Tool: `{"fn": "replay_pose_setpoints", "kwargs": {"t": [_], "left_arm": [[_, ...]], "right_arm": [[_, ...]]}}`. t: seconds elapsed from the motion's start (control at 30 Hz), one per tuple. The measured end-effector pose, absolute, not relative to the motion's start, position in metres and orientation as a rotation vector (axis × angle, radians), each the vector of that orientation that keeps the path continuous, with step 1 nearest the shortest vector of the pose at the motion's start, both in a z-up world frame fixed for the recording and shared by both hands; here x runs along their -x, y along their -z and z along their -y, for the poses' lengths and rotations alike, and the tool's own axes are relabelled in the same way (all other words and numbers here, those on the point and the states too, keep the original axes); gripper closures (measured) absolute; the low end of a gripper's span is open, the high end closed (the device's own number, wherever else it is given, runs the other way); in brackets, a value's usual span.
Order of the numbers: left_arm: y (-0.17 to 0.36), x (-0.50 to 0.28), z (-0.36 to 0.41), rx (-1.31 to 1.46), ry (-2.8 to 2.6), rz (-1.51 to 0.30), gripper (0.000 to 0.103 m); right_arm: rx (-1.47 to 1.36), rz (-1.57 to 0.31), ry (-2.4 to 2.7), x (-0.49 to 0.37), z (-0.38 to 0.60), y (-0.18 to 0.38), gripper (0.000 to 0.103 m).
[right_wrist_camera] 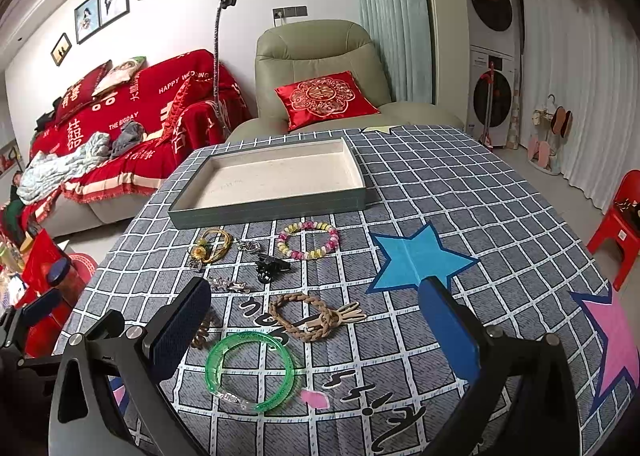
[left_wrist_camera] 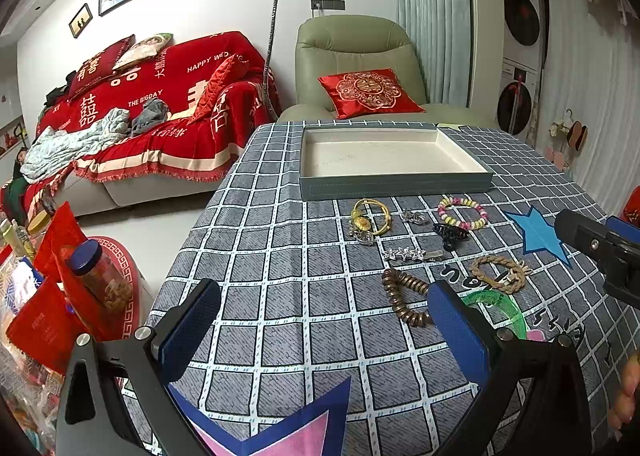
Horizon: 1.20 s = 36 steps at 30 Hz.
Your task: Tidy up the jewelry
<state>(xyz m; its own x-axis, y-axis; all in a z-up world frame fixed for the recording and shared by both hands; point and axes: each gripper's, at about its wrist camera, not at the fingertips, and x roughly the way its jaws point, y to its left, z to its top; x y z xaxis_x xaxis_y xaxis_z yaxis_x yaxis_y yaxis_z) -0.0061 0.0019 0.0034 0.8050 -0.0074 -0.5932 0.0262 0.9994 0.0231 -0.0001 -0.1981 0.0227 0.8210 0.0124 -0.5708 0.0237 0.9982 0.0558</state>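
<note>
- Left wrist: left gripper [left_wrist_camera: 324, 330] hovering w/ jaws apart, empty; brown beads [left_wrist_camera: 402, 298] lying just ahead by its right finger. Prob. floppy, light; taking them across the strand looks best.
- Right wrist: right gripper [right_wrist_camera: 316, 330] gaping, holding nothing; green bangle [right_wrist_camera: 252, 370] lying between its fingers on the cloth, tray [right_wrist_camera: 268, 208] beyond sitting empty. Bangle prob. stiff, slick; pinching the rim looks best.

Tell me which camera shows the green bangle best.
The right wrist view: the green bangle lies whole and unobstructed between the open fingers. In the left wrist view only an arc shows, behind the left gripper's right finger.
</note>
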Motion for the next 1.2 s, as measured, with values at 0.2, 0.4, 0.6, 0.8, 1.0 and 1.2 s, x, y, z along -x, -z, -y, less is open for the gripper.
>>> {"fn": "replay_pose_setpoints", "kwargs": {"t": [0.2, 0.4, 0.6, 0.8, 1.0, 1.2], "left_arm": [[-0.003, 0.006, -0.002, -0.031, 0.018, -0.636, 0.000], [-0.003, 0.006, -0.002, -0.031, 0.019, -0.637, 0.000], [-0.002, 0.006, -0.001, -0.031, 0.021, -0.638, 0.000], [0.001, 0.003, 0.001, -0.029, 0.024, -0.651, 0.000], [0.005, -0.011, -0.003, -0.023, 0.043, -0.712, 0.000], [0.021, -0.038, -0.010, -0.001, 0.070, -0.845, 0.000]], "right_arm": [[-0.062, -0.609, 0.007, 0.000, 0.199, -0.023, 0.000], [-0.063, -0.609, 0.006, 0.000, 0.199, -0.022, 0.000], [-0.063, -0.610, 0.007, 0.000, 0.199, -0.022, 0.000], [-0.062, -0.617, 0.007, 0.001, 0.197, -0.020, 0.000], [-0.059, -0.643, 0.015, 0.003, 0.198, -0.013, 0.000], [-0.073, -0.717, 0.049, -0.001, 0.208, -0.004, 0.000]]}}
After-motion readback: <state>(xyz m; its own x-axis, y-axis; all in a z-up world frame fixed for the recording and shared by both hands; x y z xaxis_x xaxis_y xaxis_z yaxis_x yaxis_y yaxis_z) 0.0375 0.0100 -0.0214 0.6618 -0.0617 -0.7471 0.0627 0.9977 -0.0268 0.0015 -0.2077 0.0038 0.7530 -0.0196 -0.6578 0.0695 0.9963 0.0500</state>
